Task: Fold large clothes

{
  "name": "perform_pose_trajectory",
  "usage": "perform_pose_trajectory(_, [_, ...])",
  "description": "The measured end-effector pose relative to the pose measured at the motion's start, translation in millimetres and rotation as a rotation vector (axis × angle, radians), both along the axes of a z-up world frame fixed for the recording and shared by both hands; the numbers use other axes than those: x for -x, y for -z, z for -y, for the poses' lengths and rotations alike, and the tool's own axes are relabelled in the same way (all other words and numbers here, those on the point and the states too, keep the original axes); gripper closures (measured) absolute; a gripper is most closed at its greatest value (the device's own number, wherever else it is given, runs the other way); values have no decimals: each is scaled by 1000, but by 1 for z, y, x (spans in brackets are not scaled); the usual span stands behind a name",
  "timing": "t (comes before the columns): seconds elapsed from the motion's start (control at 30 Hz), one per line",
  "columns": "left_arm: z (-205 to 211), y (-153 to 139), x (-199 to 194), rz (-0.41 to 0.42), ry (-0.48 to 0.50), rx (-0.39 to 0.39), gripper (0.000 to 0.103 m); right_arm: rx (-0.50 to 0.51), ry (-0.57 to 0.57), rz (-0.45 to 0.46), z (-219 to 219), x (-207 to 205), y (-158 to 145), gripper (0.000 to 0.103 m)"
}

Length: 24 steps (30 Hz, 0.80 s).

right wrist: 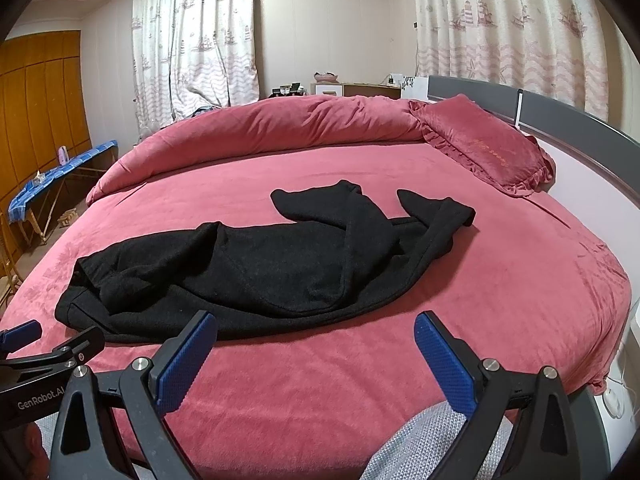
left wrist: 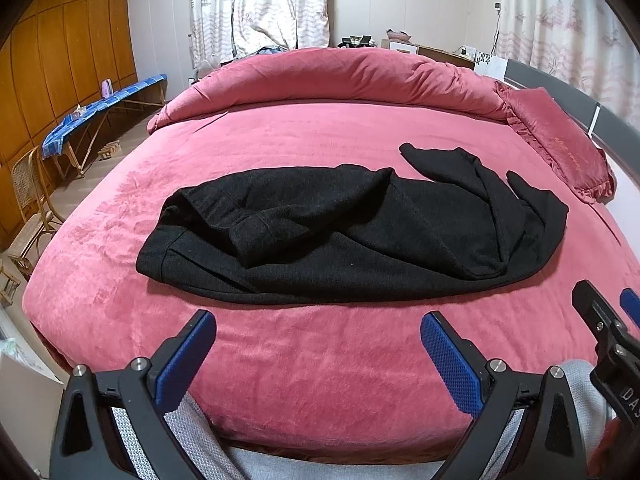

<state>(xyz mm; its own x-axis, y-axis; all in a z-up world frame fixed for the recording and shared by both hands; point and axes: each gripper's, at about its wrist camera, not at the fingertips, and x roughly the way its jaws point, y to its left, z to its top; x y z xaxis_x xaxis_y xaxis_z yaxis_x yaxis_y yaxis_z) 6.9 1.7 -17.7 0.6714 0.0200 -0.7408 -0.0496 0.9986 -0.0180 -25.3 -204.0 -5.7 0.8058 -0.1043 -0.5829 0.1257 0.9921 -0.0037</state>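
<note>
Both the left gripper (left wrist: 318, 346) and right gripper (right wrist: 314, 346) hang wide apart and empty short of the crumpled coat (left wrist: 344, 236), seemingly poised to grab its near edge.

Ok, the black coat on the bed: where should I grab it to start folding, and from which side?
Probably the near long edge of the black coat, coming in low from the foot side where both open grippers, left gripper and right gripper, hover. That edge lies flat and unbunched on the pink bedspread, while the sleeve and far parts are crumpled and further away.
</note>
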Motion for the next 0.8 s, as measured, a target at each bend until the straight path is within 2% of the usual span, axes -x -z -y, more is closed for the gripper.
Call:
perform_pose_trajectory(0.7, [-2,7,-4,-25,-3,4,0,-11,-1,-7,1,1,-1,2])
perform_pose_trajectory(0.8, [-2,11,-5,-37,22,21,0,-9,-4,-4,1,1,-1,2])
